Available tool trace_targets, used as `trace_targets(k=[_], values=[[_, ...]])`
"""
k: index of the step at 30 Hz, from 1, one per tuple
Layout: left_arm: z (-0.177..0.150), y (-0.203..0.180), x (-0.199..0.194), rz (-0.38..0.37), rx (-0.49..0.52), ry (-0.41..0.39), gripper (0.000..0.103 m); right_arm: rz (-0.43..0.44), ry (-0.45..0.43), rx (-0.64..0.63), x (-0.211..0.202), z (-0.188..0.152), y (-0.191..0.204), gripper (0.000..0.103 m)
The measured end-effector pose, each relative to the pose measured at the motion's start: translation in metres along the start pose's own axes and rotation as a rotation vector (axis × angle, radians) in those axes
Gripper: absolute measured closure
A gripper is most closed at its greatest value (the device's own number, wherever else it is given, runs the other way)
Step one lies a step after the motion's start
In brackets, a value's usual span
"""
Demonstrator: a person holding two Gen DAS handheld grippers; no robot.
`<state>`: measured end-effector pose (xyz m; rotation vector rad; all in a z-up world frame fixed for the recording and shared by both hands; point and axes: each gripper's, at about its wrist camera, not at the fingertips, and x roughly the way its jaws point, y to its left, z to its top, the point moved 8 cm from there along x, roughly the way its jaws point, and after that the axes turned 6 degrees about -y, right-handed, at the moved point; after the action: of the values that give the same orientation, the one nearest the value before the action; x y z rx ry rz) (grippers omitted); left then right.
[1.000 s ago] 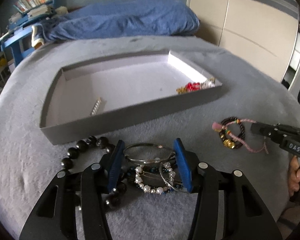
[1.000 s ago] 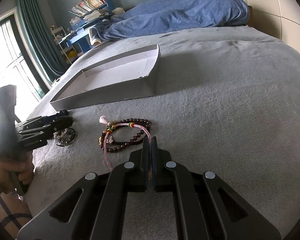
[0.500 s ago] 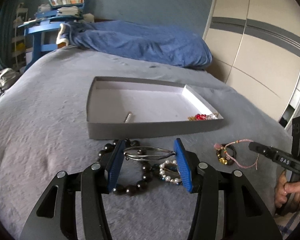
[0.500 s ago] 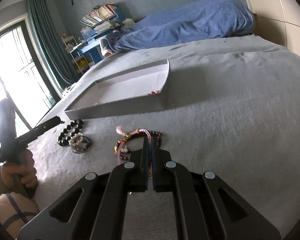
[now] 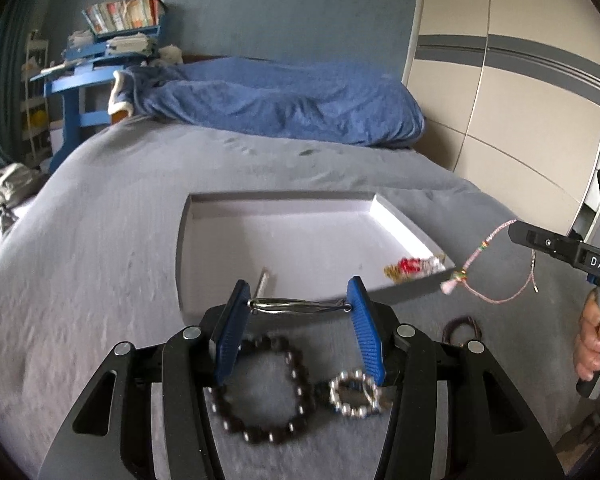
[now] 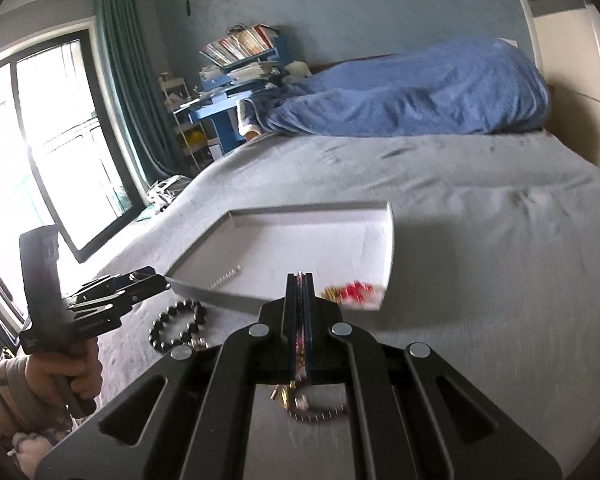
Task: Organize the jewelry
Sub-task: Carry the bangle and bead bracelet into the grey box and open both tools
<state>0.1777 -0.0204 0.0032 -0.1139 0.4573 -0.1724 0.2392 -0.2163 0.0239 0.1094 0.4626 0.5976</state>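
Observation:
My left gripper point(image 5: 298, 298) is shut on a thin silver bangle point(image 5: 298, 305), held flat between the blue pads above the near wall of the grey tray point(image 5: 300, 236). Under it on the bed lie a black bead bracelet point(image 5: 260, 394) and a pearl bracelet point(image 5: 354, 394). My right gripper point(image 6: 299, 280) is shut on a pink cord bracelet point(image 6: 300, 328). In the left wrist view that cord point(image 5: 496, 270) hangs in the air from the right gripper point(image 5: 515, 234). A brown bead bracelet point(image 5: 462, 326) stays on the bed. The left gripper point(image 6: 160, 280) also shows in the right wrist view.
The tray point(image 6: 300, 240) holds red and gold jewelry point(image 5: 412, 268) in its right corner and a short silver chain point(image 5: 263, 280). A blue duvet point(image 5: 280, 100) lies at the bed's far end. A wardrobe point(image 5: 520, 100) stands on the right, and a blue desk point(image 5: 80, 92) on the left.
Both grippers have risen. The silver bangle came up off the jewelry pile with the left one. The pink cord came off the bed with the right one, leaving the brown beads behind.

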Motion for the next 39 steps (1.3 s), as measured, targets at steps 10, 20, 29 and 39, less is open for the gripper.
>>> trace_targets(k=[10, 20, 29, 39], values=[[0.024, -0.003, 0.045, 0.006, 0.026, 0.044, 0.051, 0.023, 0.047, -0.007, 0.05, 0.024, 0.009, 0.1], [0.012, -0.025, 0.093, -0.006, 0.06, 0.136, 0.051, 0.012, 0.145, 0.082, 0.102, 0.001, -0.003, 0.1], [-0.015, -0.029, 0.115, -0.012, 0.073, 0.229, 0.051, -0.031, 0.202, 0.109, 0.113, -0.025, -0.019, 0.1], [-0.019, -0.026, 0.115, -0.013, 0.058, 0.243, 0.051, -0.049, 0.21, 0.081, 0.118, -0.027, -0.019, 0.1]])
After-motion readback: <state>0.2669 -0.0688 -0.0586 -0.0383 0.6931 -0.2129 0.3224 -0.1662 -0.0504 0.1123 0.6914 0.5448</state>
